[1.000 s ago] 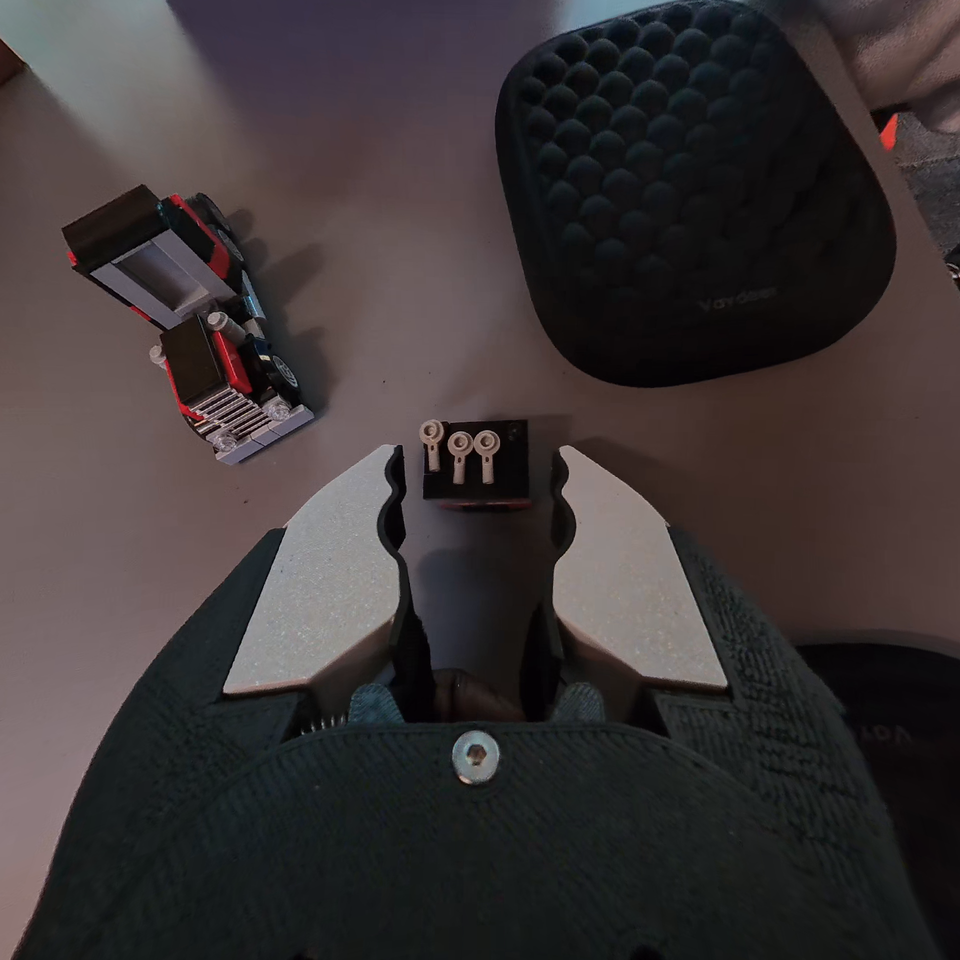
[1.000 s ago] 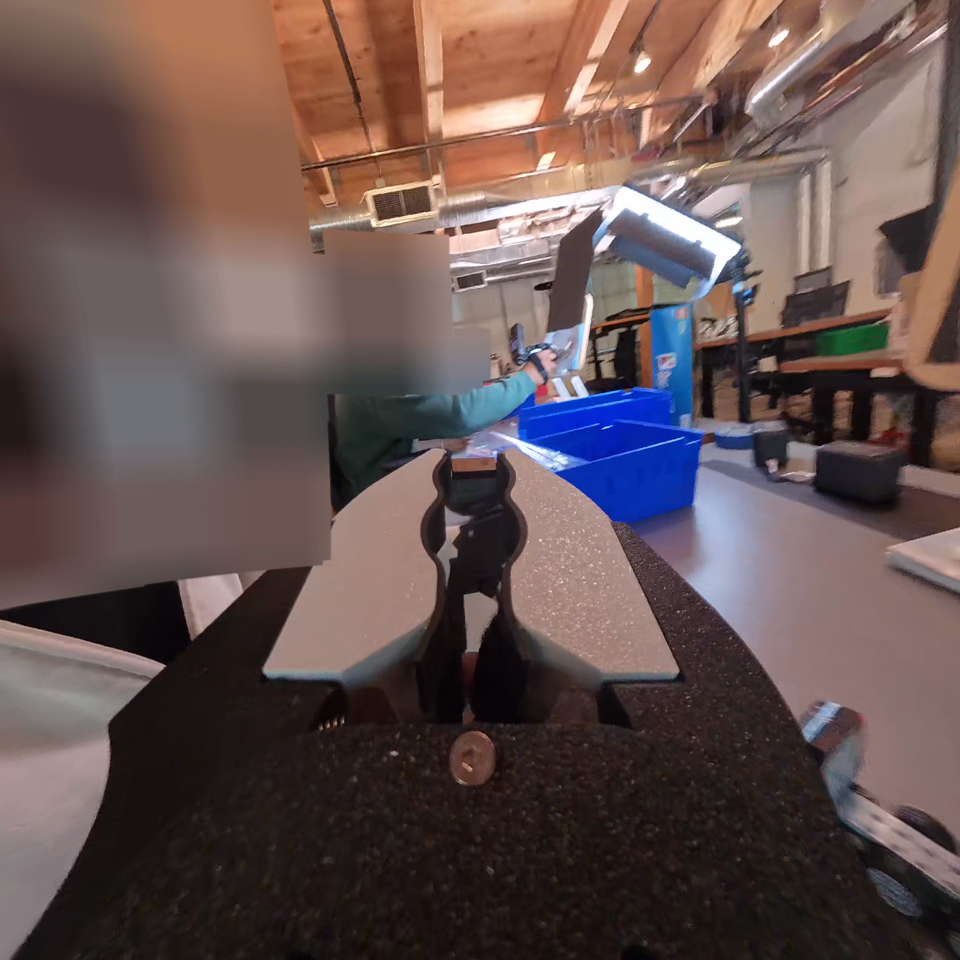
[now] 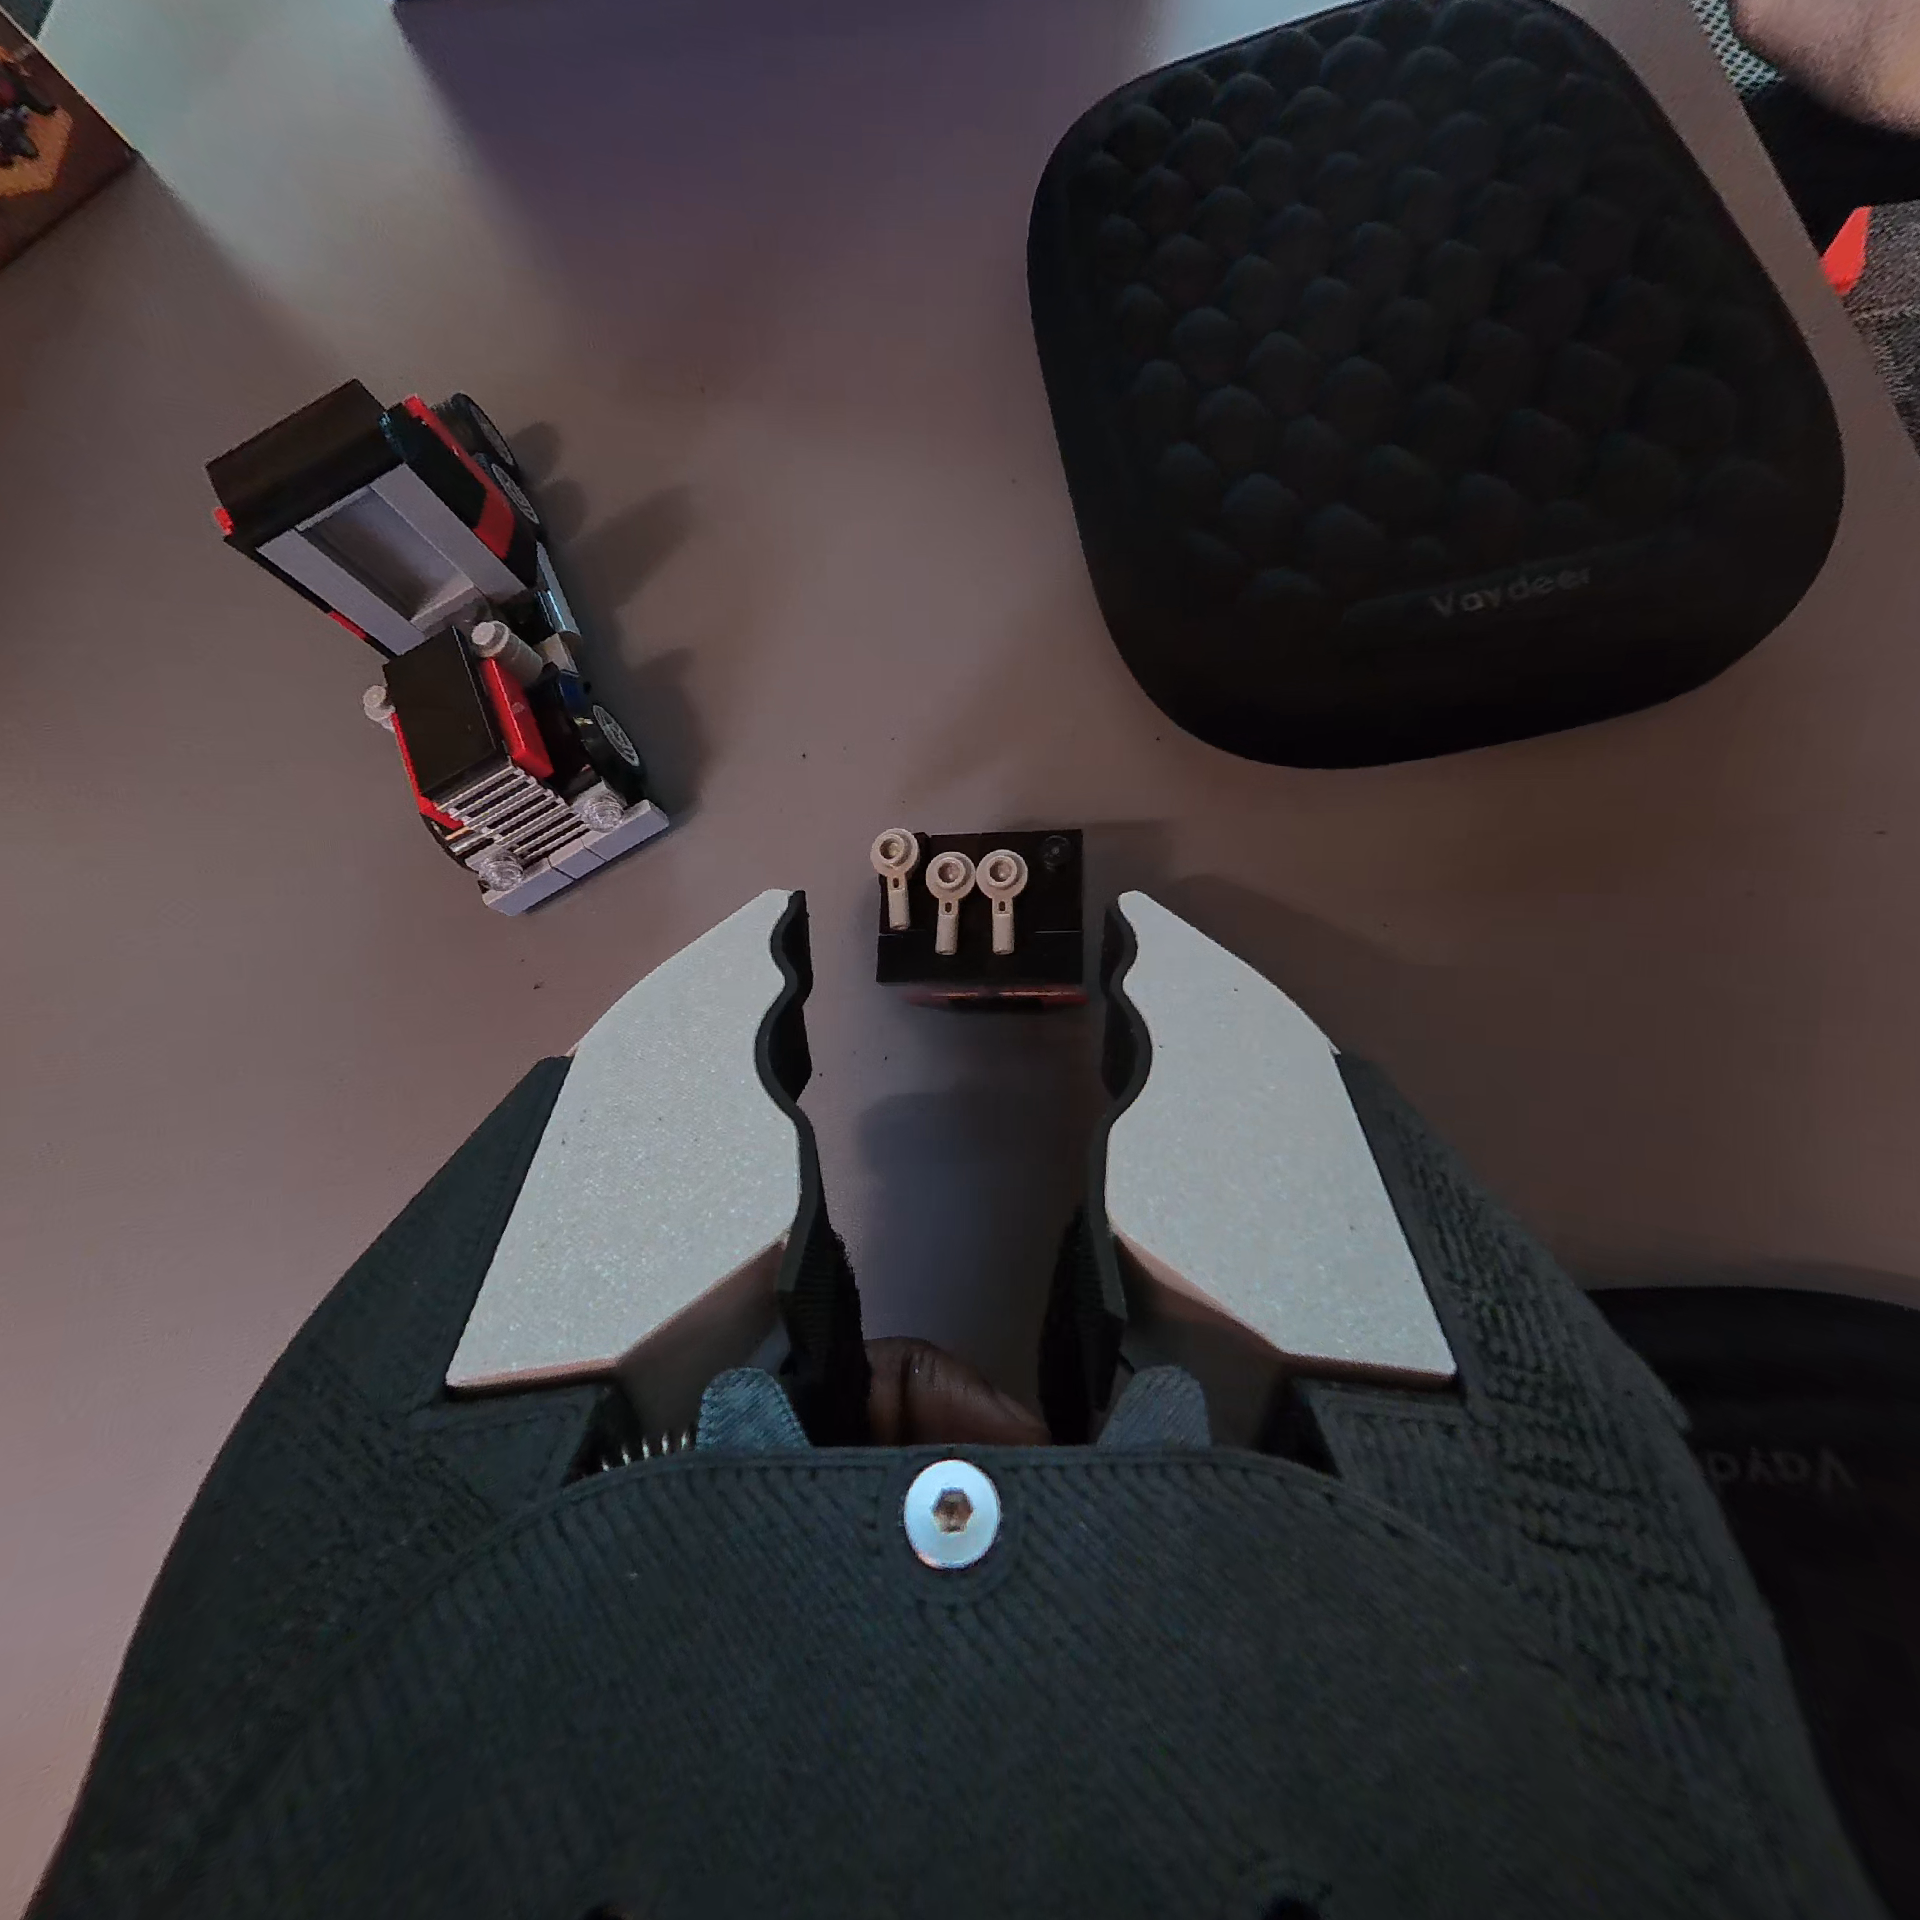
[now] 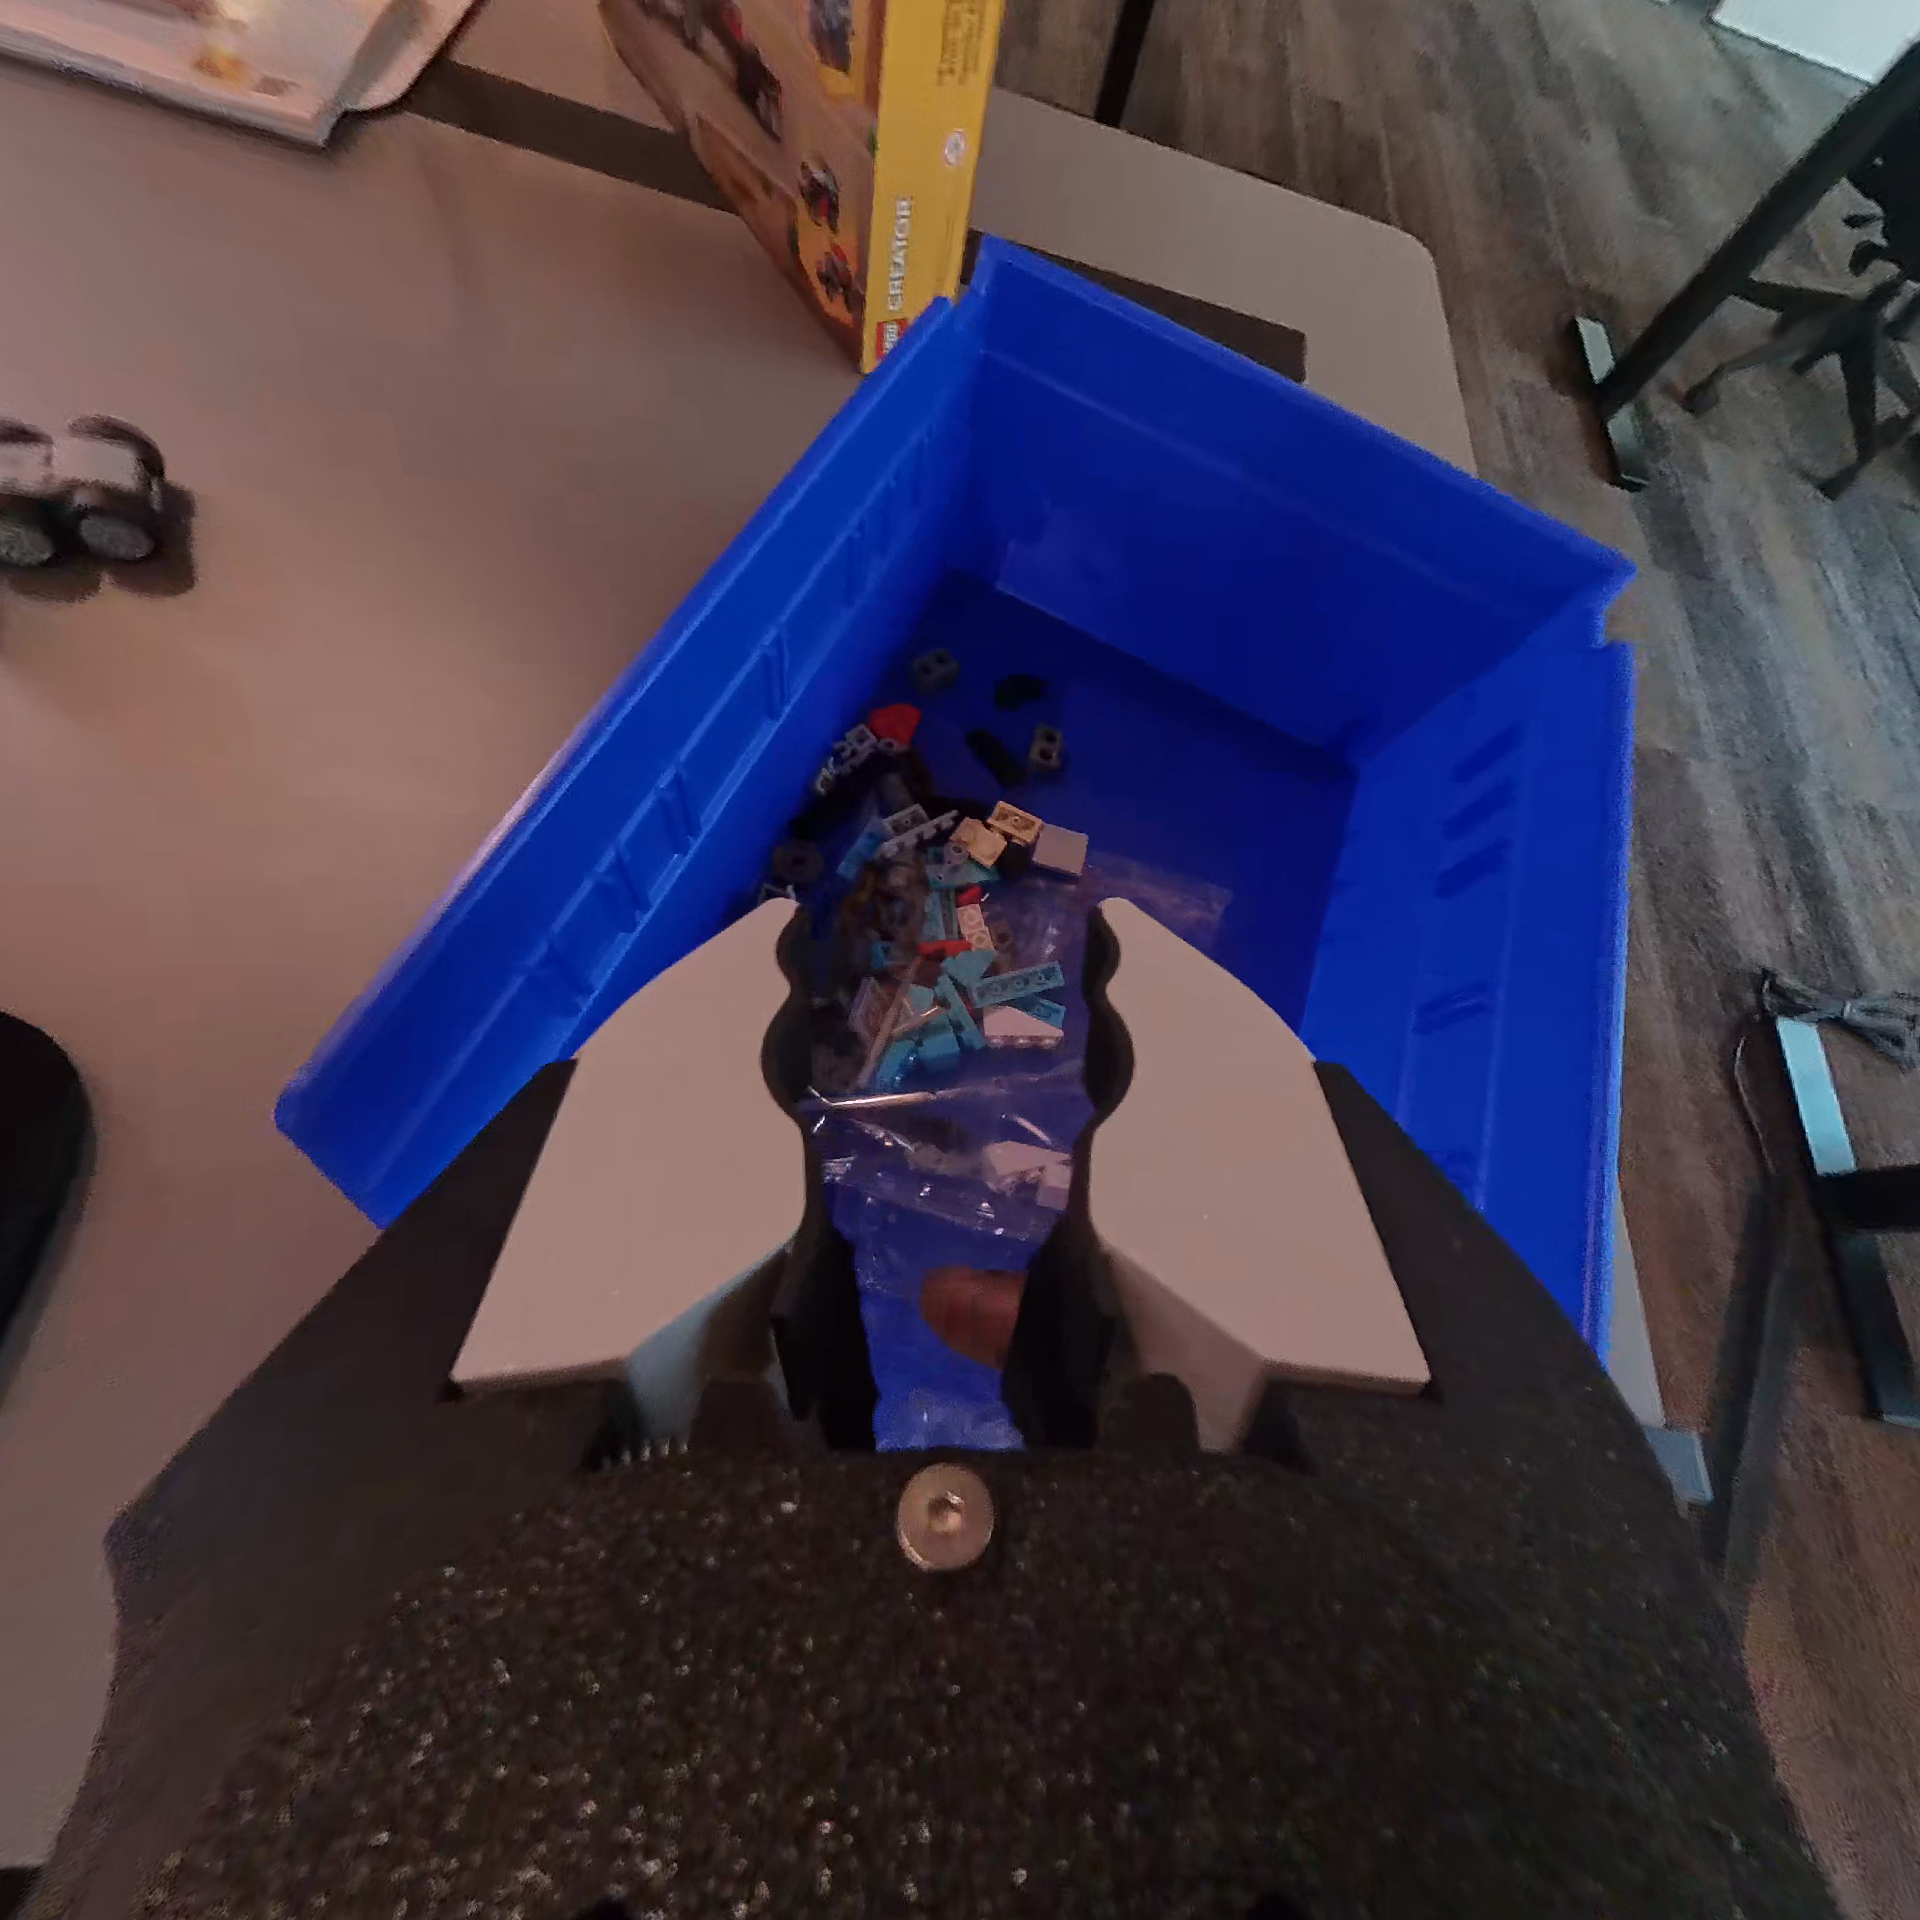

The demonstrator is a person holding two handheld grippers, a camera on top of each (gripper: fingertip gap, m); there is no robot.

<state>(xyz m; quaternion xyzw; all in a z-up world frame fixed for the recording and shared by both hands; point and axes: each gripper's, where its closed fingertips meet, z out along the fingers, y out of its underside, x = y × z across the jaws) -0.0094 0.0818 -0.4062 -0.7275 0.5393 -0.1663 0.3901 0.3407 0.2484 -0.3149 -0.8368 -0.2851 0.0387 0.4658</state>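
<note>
— Where's the small black brick block (image 3: 982, 914)?
— On the grey table (image 3: 831, 416), just ahead of the left gripper (image 3: 956, 935), whose jaws stand wide; neither pad touches it. Three pale pegs stand on top.
— Around it?
— A red-and-black brick truck (image 3: 447, 665) to the left, a dimpled black cushion (image 3: 1423, 374) far right.
— The right gripper (image 4: 945, 925)?
— Wide and bare over a blue plastic bin (image 4: 1195, 499) of loose bricks (image 4: 935, 935) and a clear bag (image 4: 935, 1164); a yellow box (image 4: 914, 156) stands behind.
</note>
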